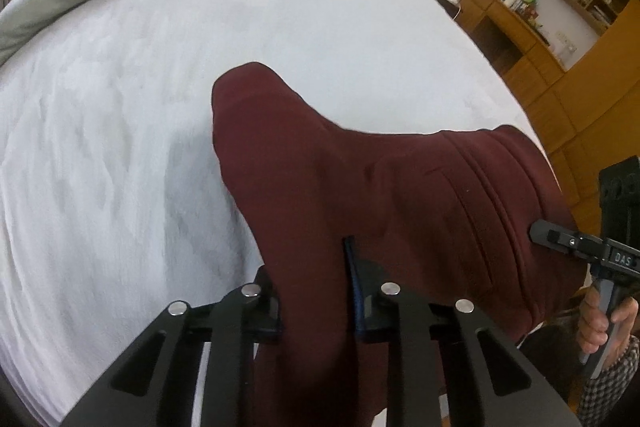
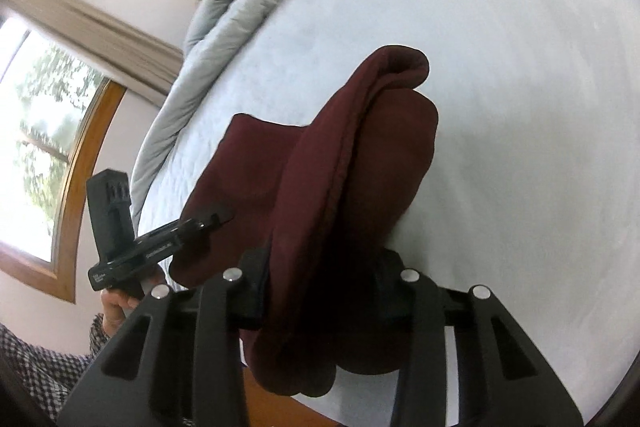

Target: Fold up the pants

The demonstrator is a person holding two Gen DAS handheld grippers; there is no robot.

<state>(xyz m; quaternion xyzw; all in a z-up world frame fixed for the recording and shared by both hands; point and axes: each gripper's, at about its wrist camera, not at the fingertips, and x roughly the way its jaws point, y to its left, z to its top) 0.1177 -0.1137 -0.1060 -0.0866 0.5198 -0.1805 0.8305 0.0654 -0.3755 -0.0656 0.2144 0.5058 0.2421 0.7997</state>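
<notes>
Pants (image 1: 360, 171) doubled, held above bed (image 1: 120, 147), left gripper (image 1: 316, 291) and right gripper (image 2: 320, 291) both clamping cloth; final fold and laydown remain.

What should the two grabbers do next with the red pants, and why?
Probably lower them together onto the white bed. The left gripper and right gripper each pinch the maroon pants, which hang bunched above the sheet, not yet flat enough to fold.
</notes>
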